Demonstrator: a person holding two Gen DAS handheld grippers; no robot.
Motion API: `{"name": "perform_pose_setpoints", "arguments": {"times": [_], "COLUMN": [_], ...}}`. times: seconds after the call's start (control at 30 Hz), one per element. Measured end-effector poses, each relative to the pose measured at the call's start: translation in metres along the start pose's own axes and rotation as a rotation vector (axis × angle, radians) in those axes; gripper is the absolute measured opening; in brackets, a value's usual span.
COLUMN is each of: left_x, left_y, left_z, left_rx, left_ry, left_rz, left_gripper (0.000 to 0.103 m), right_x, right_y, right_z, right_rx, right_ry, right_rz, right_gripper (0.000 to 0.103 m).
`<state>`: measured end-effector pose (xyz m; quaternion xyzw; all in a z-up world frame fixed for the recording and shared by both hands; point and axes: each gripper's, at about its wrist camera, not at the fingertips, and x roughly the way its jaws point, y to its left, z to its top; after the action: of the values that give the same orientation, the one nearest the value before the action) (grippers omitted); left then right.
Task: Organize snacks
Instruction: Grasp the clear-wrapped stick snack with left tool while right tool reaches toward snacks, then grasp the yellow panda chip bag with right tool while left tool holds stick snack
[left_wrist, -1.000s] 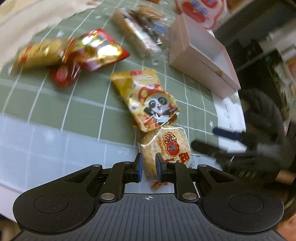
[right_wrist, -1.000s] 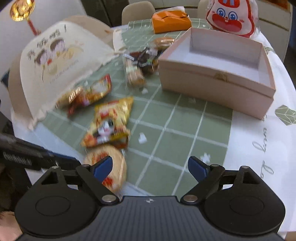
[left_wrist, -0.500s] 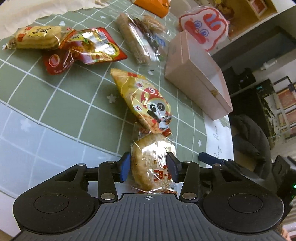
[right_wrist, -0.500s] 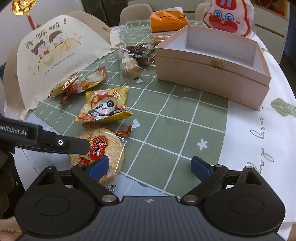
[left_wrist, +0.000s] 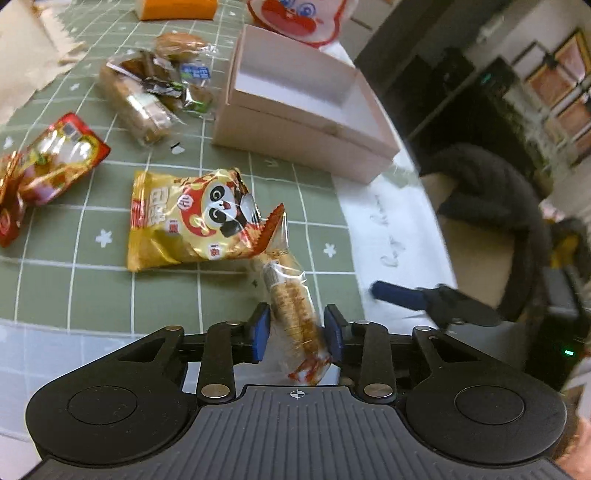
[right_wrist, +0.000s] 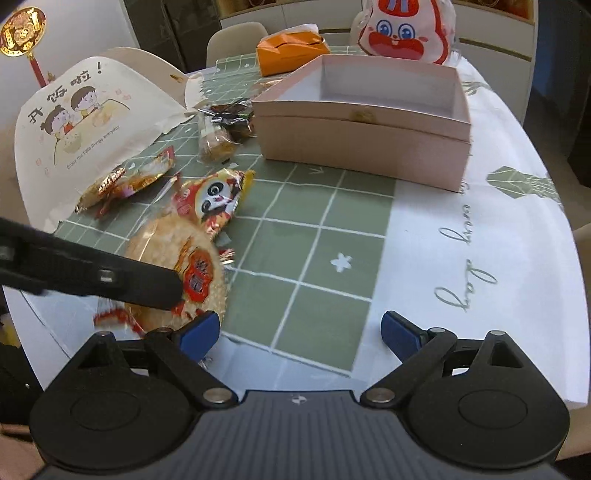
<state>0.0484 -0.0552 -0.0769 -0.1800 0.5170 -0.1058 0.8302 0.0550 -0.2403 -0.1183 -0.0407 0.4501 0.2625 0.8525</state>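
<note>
Cracker (left_wrist: 291, 314) is caught edge-on as the left gripper's (left_wrist: 295, 330) jaws close on it; box (left_wrist: 295, 107) lies ahead; right gripper (right_wrist: 299, 332) is held wide, empty.

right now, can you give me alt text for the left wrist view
The left gripper is closing its jaws on a wrapped rice cracker, turned edge-on between them. Beyond it on a green checked tablecloth lie a yellow panda snack bag, more snacks and an open pink box.
</note>
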Motion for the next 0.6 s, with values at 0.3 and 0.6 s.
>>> {"name": "perform_pose_setpoints", "arguments": {"times": [0.3,0.6], "left_x": [0.008,0.002], "left_y": [0.007,0.015], "left_z": [0.009,0.010], "left_rx": [0.010,-0.002], "left_ry": [0.015,-0.010], "left_rz": [0.054,0.066], "left_gripper": [0.026,0.023], "right_x": [-0.006,0.004], "right_y": [-0.012,0.008], "right_z": [-0.011,-0.018], "right_rx": [0.036,-0.096], "right_ry": [-0.046,-0.029], "right_rz": [-0.039,-0.117], "right_gripper": [0.097,0.103]}}
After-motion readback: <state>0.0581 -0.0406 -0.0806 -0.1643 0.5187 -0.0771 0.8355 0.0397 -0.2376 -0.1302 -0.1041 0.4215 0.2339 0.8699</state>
